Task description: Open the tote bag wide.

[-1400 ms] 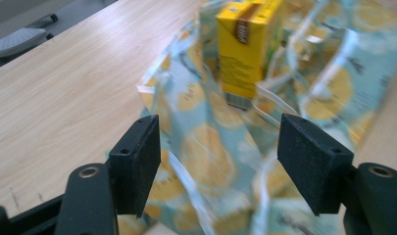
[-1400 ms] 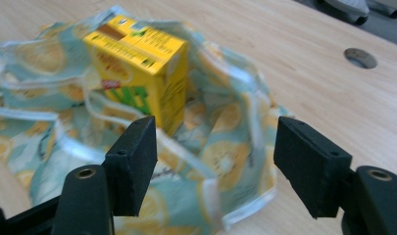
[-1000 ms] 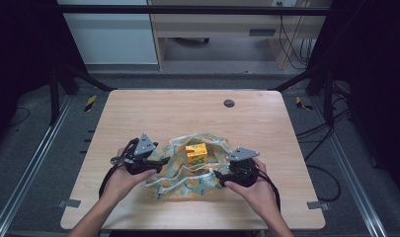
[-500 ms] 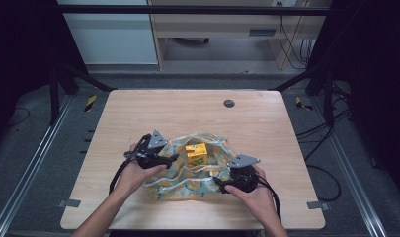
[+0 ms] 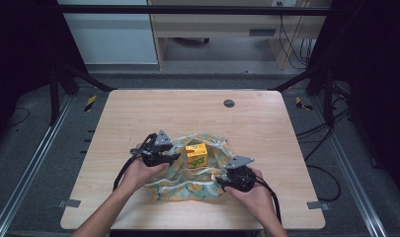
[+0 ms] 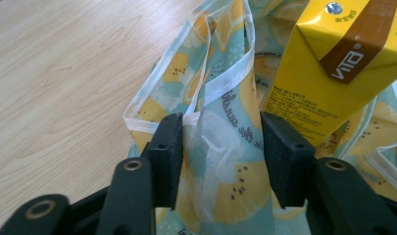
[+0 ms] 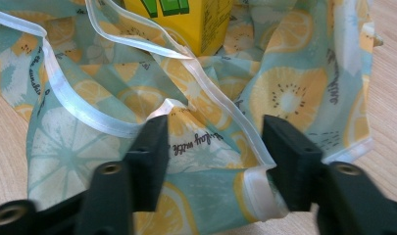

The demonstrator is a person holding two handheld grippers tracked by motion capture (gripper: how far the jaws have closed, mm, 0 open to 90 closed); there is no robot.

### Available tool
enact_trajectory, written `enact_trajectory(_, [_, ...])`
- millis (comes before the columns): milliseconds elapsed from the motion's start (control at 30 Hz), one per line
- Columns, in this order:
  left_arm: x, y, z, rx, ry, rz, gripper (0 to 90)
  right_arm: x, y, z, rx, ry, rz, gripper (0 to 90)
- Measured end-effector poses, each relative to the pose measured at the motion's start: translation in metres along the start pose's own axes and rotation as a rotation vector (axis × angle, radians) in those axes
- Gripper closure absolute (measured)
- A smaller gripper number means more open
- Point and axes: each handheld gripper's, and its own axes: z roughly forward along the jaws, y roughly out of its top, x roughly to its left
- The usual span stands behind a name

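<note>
**Figure: Both grippers closing on the rim of a fruit-print bag with a carton inside**

High view: a person's two hands work at a wooden table (image 5: 138,118). The left gripper (image 5: 174,156) and the right gripper (image 5: 221,181) sit at opposite sides of a crumpled fruit-print bag (image 5: 187,185), with a yellow drink carton (image 5: 196,154) standing between them, amid the bag's folds.

Left gripper view: a raised fold of the bag (image 6: 220,142), edged in white binding, stands between the two black jaws. The carton (image 6: 333,68) lies just beyond the right-hand jaw and leans away to the upper right. The jaws have just been closing with the cloth between them; the left-hand jaw touches the white hem, yet a visible gap remains and the fold is not pinched flat, so no firm clamp is evident.

Right gripper view: a flatter stretch of the bag (image 7: 210,147) with its white hem runs between the jaws, and the carton's base (image 7: 186,22) stands well ahead of them. These jaws too have just been closing around cloth, and remain apart.

Progress, as judged: the carton already rests within the bag, and both grippers are placed at the opening's edges. What appears to remain is securing both grips, then drawing the rim up or together around the carton. The bag is not yet lifted.
</note>
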Motion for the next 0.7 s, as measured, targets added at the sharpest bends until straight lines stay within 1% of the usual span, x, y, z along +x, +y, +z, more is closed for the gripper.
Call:
enact_trajectory(33, [0.0, 0.001, 0.001, 0.01, -0.005, 0.001, 58.3, -0.001, 0.0, -0.001, 0.002, 0.005, 0.006, 55.3])
enact_trajectory(67, [-0.001, 0.001, 0.002, 0.018, -0.008, 0.001, 58.3, -0.001, 0.0, -0.001, 0.002, 0.005, 0.006, 55.3])
enact_trajectory(100, [-0.001, 0.001, 0.003, 0.031, -0.009, 0.007, 60.2, -0.001, -0.001, -0.001, 0.005, 0.006, 0.007, 58.0])
enact_trajectory(133, [-0.002, 0.002, 0.003, 0.032, -0.005, 0.009, 64.5, -0.002, -0.002, 0.0, 0.007, 0.011, 0.002, 61.6])
enact_trajectory(167, [-0.002, 0.002, 0.003, 0.032, -0.002, 0.008, 71.0, -0.002, -0.002, 0.0, 0.013, 0.016, 0.008, 67.2])
enact_trajectory(200, [-0.002, 0.002, 0.003, 0.031, -0.003, 0.007, 71.0, -0.002, -0.002, 0.0, 0.013, 0.016, 0.008, 67.2])
enact_trajectory(267, [-0.002, 0.004, 0.002, 0.019, 0.0, 0.005, 78.5, -0.002, -0.003, 0.001, 0.014, 0.022, 0.003, 73.0])
enact_trajectory(300, [-0.001, 0.004, 0.001, 0.015, 0.002, 0.005, 83.2, -0.003, -0.003, 0.002, 0.014, 0.03, -0.004, 77.8])
enact_trajectory(333, [-0.001, 0.005, 0.0, 0.007, 0.007, 0.002, 84.7, -0.003, -0.003, 0.002, 0.016, 0.033, -0.006, 80.7])
enact_trajectory(367, [0.0, 0.006, -0.001, -0.004, 0.012, -0.003, 84.7, -0.003, -0.003, 0.002, 0.016, 0.033, -0.006, 80.7])
enact_trajectory(400, [0.0, 0.007, -0.003, -0.01, 0.018, -0.007, 85.8, -0.004, -0.003, 0.002, 0.016, 0.038, -0.012, 84.1])
enact_trajectory(467, [0.004, 0.007, -0.004, -0.02, 0.034, -0.022, 86.9, -0.005, -0.003, 0.001, 0.018, 0.036, -0.025, 87.1])
enact_trajectory(500, [0.006, 0.007, -0.004, -0.02, 0.043, -0.029, 87.0, -0.005, -0.004, 0.001, 0.021, 0.034, -0.031, 87.6])
enact_trajectory(567, [0.01, 0.006, -0.001, -0.011, 0.065, -0.04, 87.3, -0.008, -0.006, -0.001, 0.04, 0.01, -0.051, 88.6])
enact_trajectory(700, [0.014, 0.005, 0.007, -0.012, 0.073, -0.058, 87.3, -0.011, -0.008, -0.003, 0.041, -0.003, -0.052, 88.9])
